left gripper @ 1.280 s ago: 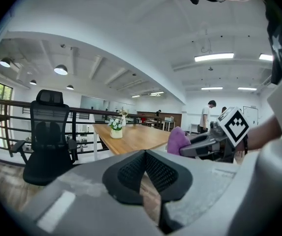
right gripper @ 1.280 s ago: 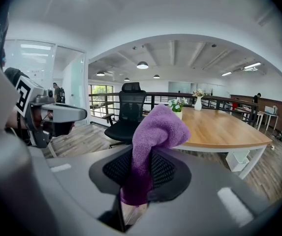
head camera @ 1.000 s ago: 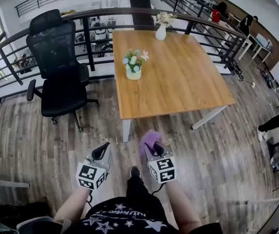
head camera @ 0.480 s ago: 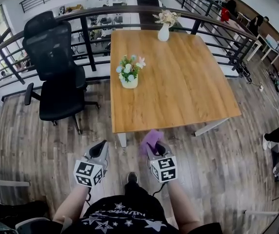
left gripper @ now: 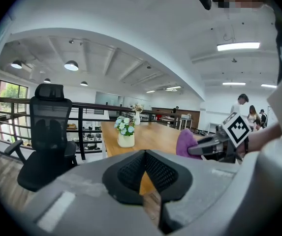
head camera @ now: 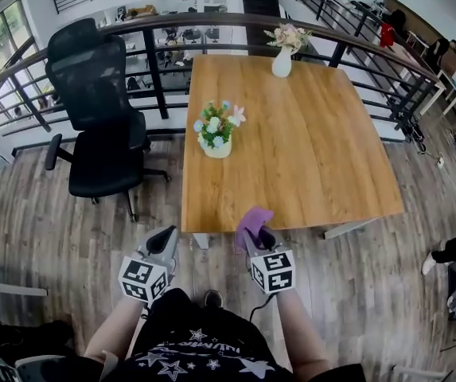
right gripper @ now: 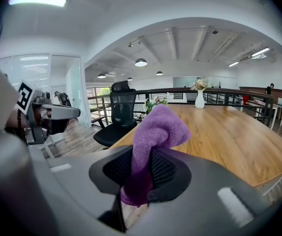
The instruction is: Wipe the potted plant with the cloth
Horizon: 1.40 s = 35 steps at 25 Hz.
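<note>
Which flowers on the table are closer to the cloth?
The potted plant with blue and white blooms in the cream pot; the tall white vase stands at the far edge.

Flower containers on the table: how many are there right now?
2. The potted plant stands near the table's left edge in the head view; a white vase of flowers stands at its far edge. Nothing seems hidden.

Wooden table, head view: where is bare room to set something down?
On the wooden table the right half is bare, from the white vase at the far edge to the near edge. The strip between the potted plant and the near edge is free too. Crowded only around those two.
</note>
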Available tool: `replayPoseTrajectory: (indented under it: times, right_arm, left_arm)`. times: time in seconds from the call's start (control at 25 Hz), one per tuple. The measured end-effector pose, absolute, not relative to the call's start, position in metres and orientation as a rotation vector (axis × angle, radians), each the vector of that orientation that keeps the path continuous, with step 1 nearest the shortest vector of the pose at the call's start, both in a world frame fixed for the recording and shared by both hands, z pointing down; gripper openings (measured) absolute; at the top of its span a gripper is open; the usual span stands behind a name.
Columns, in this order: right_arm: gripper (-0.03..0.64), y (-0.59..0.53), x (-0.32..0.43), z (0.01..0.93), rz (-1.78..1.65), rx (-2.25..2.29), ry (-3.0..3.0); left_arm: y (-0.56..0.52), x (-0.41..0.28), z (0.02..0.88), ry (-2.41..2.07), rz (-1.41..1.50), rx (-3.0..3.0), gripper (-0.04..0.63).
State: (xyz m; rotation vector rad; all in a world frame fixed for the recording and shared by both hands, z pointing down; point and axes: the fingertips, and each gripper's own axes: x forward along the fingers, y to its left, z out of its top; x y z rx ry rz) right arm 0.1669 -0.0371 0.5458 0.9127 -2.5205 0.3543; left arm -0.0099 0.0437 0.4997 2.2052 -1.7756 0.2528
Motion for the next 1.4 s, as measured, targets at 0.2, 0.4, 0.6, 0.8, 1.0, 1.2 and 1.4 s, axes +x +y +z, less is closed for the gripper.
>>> replayPoseTrajectory:
  times: [0.2, 0.4, 0.6, 0.8, 1.0, 1.2, 1.4]
  right_arm:
    - [0.087, -0.057, 0.158, 0.552, 0.340, 0.859, -2.513]
    - [0.087, -0.086, 0.147, 0.558, 0.312, 0.888, -2.474]
    - [0.088, -0.127, 0.136, 0.557, 0.242, 0.941, -2.441]
    - [0.089, -0.169, 0.122, 0.569, 0.230, 0.956, -2.381]
    - [0.089, -0.206, 0.095, 0.578, 0.264, 0.953, -2.344]
    - [0.089, -0.239, 0.075, 0.592, 0.281, 0.960, -2.285]
    - [0.089, -0.265, 0.067, 0.603, 0.291, 1.002, -2.224]
  left_arm:
    - [0.022, -0.019, 0.502, -1.780, 0.240, 2.198, 0.002]
    - [-0.007, -0.030, 0.510, -1.731, 0.237, 2.241, 0.002]
    - [-0.054, -0.052, 0.514, -1.668, 0.225, 2.271, 0.002]
    - [-0.106, -0.072, 0.531, -1.572, 0.273, 2.309, 0.002]
    - [-0.149, -0.086, 0.548, -1.432, 0.360, 2.370, 0.054]
    - [-0.186, -0.095, 0.559, -1.327, 0.432, 2.449, 0.107]
    - [-0.208, -0.088, 0.572, -1.102, 0.472, 2.595, 0.331]
